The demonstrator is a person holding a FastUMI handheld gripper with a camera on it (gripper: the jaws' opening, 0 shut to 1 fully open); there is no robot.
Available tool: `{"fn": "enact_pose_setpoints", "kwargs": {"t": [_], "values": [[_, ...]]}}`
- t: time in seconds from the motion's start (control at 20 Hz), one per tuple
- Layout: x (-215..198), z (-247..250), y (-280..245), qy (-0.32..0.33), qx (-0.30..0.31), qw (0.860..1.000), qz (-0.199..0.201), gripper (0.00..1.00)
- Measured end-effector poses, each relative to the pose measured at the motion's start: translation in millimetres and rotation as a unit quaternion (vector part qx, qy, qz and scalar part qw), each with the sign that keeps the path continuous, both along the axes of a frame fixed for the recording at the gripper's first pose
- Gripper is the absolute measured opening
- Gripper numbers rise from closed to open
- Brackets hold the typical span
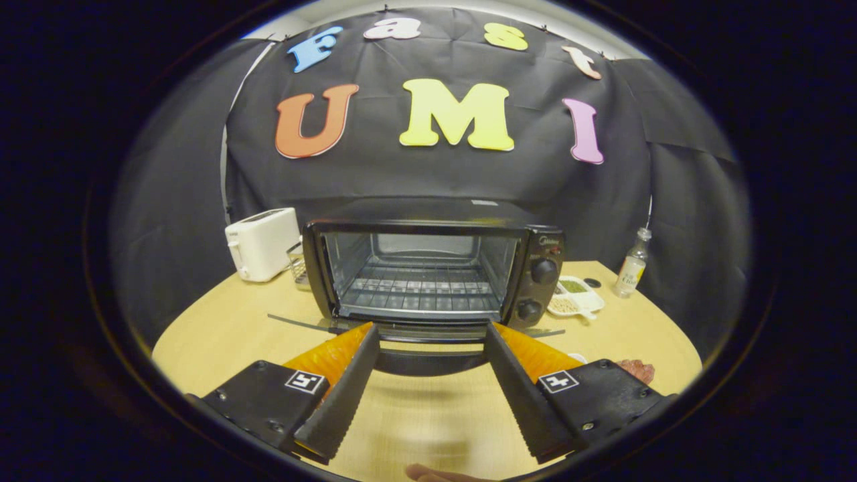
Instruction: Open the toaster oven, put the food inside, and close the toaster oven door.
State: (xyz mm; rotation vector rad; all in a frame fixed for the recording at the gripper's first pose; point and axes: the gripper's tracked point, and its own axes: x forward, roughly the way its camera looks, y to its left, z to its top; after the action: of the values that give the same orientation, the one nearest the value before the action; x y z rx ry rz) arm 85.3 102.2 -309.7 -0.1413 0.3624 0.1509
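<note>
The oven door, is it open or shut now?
Open. The door lies flat before the oven, the rack shows bare, and the open claw flanks its handle.

Wooden table [221,331] carries toaster oven [428,264], toaster [261,242], bottle [632,264].

Your fingers [432,335]: spread wide, holding nothing | toaster oven [428,264]: door [428,335] down, just ahead | table [221,335]: toaster [261,242] beside oven

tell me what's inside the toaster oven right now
Inside the black toaster oven, whose glass door lies folded down, only a bare wire rack shows; no food on it. The open gripper hovers at the door. The space under the rack is hidden.
</note>
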Motion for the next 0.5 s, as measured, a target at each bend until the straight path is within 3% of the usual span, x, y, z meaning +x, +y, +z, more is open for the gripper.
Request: {"fn": "enact_pose_setpoints", "kwargs": {"t": [0.5], "values": [[-28,-67,-12,0.079,-0.009,0.997,-0.009,1.0]]}}
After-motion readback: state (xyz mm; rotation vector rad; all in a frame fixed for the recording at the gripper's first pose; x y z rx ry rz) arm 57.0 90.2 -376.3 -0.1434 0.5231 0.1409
